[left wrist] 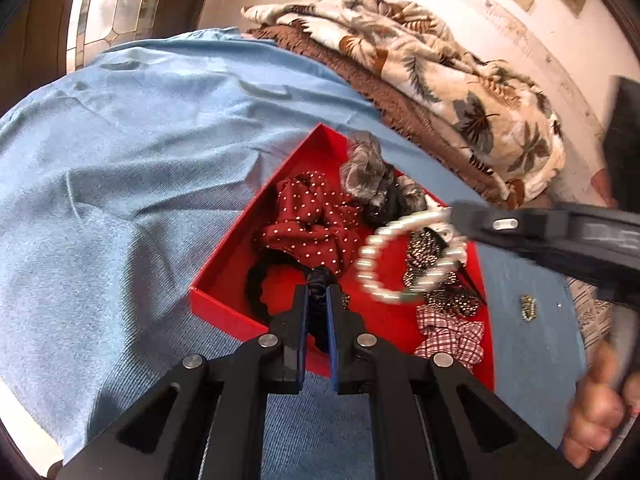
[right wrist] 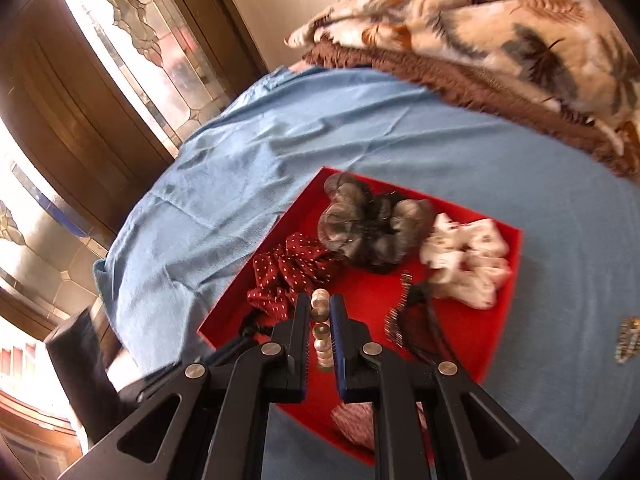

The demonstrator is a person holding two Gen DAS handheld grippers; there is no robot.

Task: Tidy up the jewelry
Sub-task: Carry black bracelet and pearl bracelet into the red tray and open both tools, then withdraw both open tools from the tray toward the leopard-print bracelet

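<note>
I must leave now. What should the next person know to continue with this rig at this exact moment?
Left tongs: shut on a black hair tie, low over the near edge of the red box.
Right tongs: shut on a pearl bracelet, hanging above the box.
Already in the box: dotted red scrunchie, grey scrunchie, white scrunchie, checked scrunchie, a black beaded piece.
Left: put down both held things; a small beaded piece lies on the blue cloth, outside the box.
</note>
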